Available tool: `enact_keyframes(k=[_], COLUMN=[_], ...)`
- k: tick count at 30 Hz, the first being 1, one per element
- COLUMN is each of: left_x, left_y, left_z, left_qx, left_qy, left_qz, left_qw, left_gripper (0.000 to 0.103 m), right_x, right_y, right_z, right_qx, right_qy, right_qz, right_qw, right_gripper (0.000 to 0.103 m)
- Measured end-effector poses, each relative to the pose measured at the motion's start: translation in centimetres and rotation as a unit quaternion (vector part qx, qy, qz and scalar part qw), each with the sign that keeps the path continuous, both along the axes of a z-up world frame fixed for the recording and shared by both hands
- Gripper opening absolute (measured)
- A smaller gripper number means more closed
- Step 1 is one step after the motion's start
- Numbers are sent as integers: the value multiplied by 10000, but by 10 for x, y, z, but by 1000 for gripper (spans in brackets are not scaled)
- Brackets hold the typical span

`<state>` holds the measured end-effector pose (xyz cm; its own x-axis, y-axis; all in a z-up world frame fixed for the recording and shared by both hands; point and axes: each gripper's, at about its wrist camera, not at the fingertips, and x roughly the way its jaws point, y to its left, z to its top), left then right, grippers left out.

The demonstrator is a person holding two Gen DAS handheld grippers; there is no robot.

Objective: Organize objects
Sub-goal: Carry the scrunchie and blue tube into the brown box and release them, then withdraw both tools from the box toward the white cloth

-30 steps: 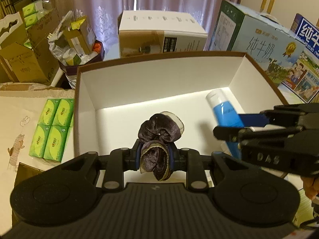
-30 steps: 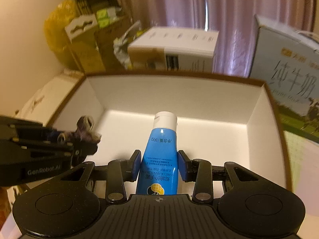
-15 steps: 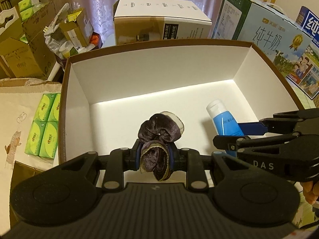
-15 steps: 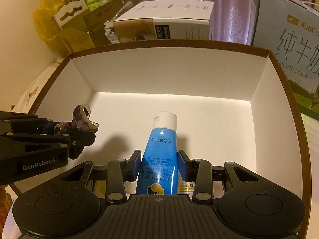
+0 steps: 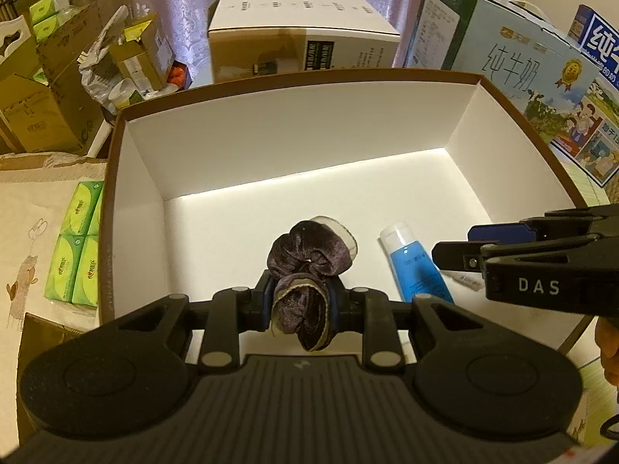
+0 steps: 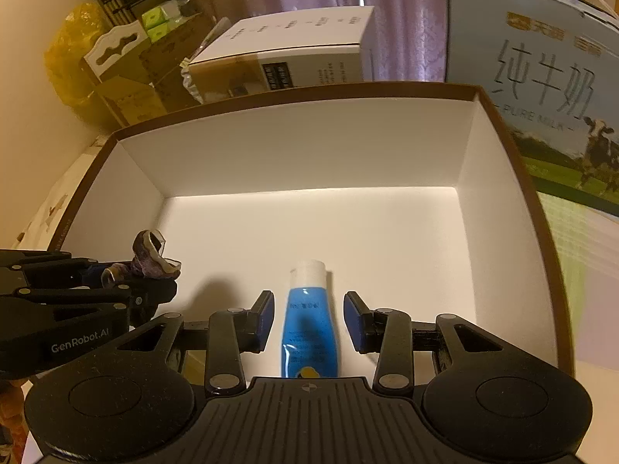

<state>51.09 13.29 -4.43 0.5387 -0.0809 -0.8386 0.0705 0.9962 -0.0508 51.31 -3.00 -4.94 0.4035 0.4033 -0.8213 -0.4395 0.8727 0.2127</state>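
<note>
Inside the open white-walled, brown-rimmed cardboard box [image 5: 271, 147]: blue squeeze tube with white cap [image 6: 309, 317] flat on the floor, right of the dark purple velvet scrunchie [image 5: 305, 266]. Behind the box: white and tan carton [image 5: 301, 38]. Right of it: pale blue milk carton [image 5: 522, 73]. Left of it, on a cream cloth [image 5: 35, 208]: green tissue packs [image 5: 75, 247].

A dark purple velvet scrunchie [image 5: 307, 257] with pale trim, a bright blue tube [image 6: 308, 332] with a white cap, and a white-lined box [image 6: 309, 162] edged in brown; lime-green tissue packs [image 5: 75, 249] sit on cream cloth.
</note>
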Motion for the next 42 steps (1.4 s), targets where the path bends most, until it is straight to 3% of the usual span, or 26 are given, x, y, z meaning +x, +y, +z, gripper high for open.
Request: enact_keyframes(k=[4,6,8,12,15,21,42], left_x=[1,1,-1,-4,-9,-24,-110], left_y=[-5,-7,-8,-5,-2,4,-7], left_z=[3,5,9,15,19,28,88], left_qx=[-32,-48,-26,-25,13,8,-74], left_qy=[-72,-125,-220,-284,-309,-325,-811], left_qz=[-52,-78,-69,-79,-58,-16,-78], left_qw=[10000,9999,9997,9996,9995,9995,9966], left_gripper=[27,53,66,73,77,79,83], right_x=[-2,-5,-8,-18,-27,-45,-127], right_y=[-5,-8,-9,-13,-15,-22,-70], right_z=[3,6,9,17,24,37,89], right_qx=[-7,5,9,8,59,164,582], right_qy=[-45,-86,-138,-321,-456,-606,-1082], right_qz=[-29,-16,22,91,149,176,-392], right_qw=[10000,10000,9999,9994,9988,9979,9916], right_gripper=[37,37,38,51,59,65,66])
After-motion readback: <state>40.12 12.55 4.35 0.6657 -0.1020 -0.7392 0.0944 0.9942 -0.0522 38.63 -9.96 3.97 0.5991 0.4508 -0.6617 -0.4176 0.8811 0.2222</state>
